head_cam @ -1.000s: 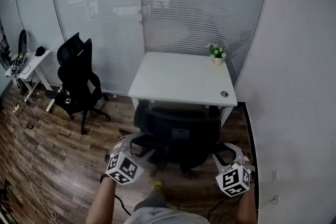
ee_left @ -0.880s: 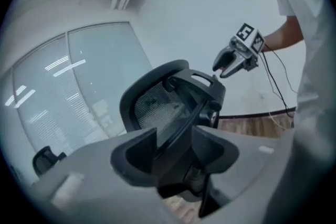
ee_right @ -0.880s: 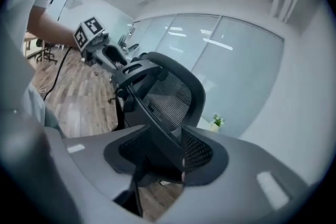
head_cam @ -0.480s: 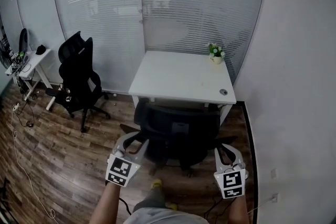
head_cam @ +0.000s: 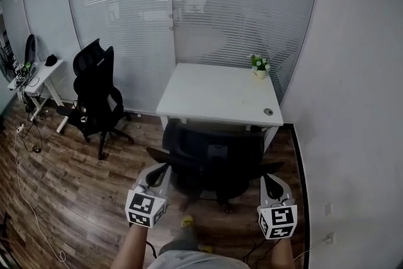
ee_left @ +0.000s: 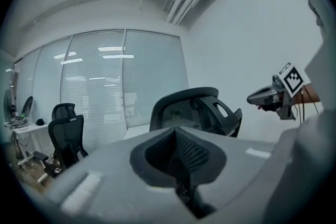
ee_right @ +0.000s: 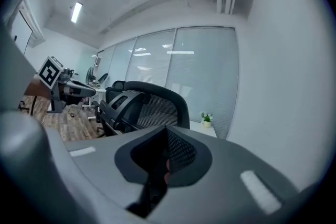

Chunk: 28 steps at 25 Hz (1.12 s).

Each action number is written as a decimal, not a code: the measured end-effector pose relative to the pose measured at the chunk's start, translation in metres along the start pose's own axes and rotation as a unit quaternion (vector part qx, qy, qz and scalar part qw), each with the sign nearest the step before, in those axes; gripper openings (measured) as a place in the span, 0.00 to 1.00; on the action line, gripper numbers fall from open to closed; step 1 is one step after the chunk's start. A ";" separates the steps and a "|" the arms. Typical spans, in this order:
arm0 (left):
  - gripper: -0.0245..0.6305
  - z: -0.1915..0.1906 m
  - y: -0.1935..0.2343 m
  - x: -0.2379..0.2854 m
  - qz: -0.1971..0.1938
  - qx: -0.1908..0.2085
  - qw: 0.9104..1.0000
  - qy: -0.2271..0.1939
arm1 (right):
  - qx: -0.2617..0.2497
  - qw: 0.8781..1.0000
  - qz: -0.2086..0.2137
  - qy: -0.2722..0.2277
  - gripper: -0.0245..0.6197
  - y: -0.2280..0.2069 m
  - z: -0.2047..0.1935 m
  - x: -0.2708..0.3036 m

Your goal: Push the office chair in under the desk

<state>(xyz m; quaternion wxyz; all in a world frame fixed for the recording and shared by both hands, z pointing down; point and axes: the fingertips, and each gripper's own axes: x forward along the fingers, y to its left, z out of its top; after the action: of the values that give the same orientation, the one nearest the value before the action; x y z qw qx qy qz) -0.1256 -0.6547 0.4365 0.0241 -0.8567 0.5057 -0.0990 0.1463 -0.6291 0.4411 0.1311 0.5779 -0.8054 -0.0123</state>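
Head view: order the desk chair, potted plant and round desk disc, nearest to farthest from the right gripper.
From the right gripper:
1. Desk chair, just ahead.
2. Round disc, on the desk, near corner.
3. Potted plant, far corner.

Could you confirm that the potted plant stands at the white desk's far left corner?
Not quite: the head view shows the potted plant at the white desk's far right corner, not the left.

No legible text or labels
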 end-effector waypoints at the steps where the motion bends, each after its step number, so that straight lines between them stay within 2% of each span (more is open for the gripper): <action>1: 0.04 0.001 0.001 -0.001 0.003 -0.001 1.000 -0.004 | 0.004 1.000 -0.001 -0.001 0.04 0.000 0.000 -0.001; 17: 0.04 0.010 0.019 -0.014 0.029 -0.015 0.999 -0.027 | 0.040 0.999 -0.019 -0.010 0.04 -0.003 0.003 -0.006; 28: 0.04 0.012 0.017 -0.014 0.018 -0.012 0.999 -0.038 | 0.036 0.999 -0.035 -0.012 0.04 -0.004 0.002 -0.011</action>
<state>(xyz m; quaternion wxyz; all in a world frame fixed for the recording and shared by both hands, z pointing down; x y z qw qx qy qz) -0.1447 -0.6513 0.4203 0.0348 -0.8509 0.5208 -0.0599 0.1529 -0.6203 0.4363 0.0999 0.6100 -0.7860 0.0047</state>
